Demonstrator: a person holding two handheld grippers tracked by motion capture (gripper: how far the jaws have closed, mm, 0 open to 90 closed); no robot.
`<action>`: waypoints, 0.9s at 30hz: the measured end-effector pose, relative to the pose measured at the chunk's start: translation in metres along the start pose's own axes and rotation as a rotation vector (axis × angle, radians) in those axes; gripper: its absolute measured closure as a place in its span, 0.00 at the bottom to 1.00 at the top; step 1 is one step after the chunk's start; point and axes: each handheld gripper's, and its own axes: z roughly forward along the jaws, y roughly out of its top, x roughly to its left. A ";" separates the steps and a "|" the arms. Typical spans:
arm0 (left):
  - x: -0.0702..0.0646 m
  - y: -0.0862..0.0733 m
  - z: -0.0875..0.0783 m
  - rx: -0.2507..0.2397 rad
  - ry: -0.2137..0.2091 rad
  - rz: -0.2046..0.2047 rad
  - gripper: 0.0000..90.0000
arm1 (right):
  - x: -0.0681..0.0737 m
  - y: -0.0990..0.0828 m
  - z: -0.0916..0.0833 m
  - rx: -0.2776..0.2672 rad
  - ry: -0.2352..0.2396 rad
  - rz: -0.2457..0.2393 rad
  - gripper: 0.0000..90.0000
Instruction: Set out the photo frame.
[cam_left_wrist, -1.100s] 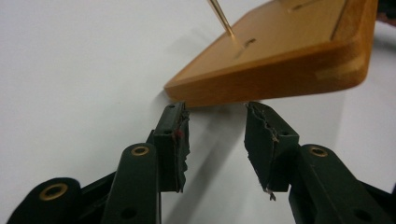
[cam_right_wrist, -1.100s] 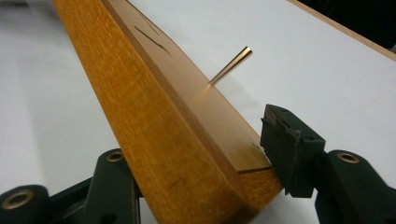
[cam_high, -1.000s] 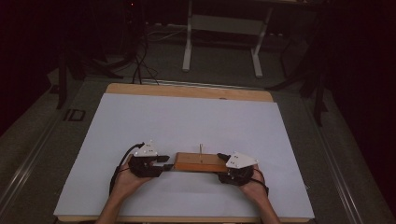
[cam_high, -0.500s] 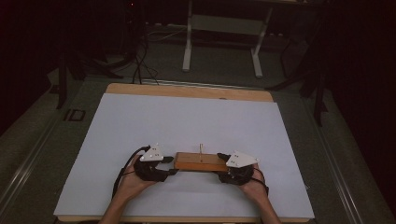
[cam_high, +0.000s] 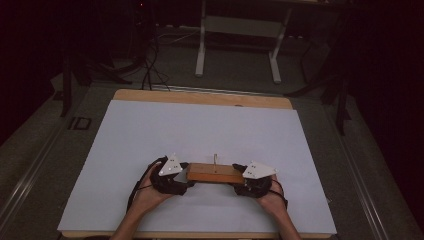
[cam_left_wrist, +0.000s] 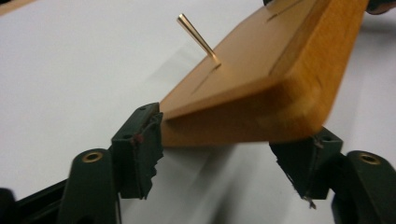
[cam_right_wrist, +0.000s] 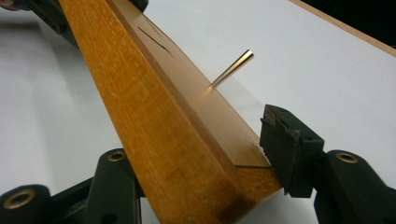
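The high view looks forward and down from above the person's side, taking in the whole white-covered tabletop (cam_high: 150, 135) from well back. The left gripper view and the right gripper view each sit low and very close, looking along their own black jaws from opposite ends of the flat orange-brown wooden block (cam_high: 215, 173) (cam_left_wrist: 261, 79) (cam_right_wrist: 159, 121). All three share that block and its thin upright brass pin (cam_high: 215, 158) (cam_left_wrist: 198, 39) (cam_right_wrist: 232, 69).
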 end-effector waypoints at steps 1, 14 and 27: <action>0.000 0.002 0.003 -0.011 0.008 0.000 0.35 | 0.000 0.000 0.000 0.000 0.001 0.000 0.49; 0.004 0.004 0.010 -0.036 0.036 -0.004 0.43 | -0.002 0.000 -0.001 -0.010 0.013 0.017 0.50; 0.002 0.006 0.016 -0.032 0.047 0.026 0.45 | -0.006 -0.001 -0.001 -0.012 0.027 0.030 0.50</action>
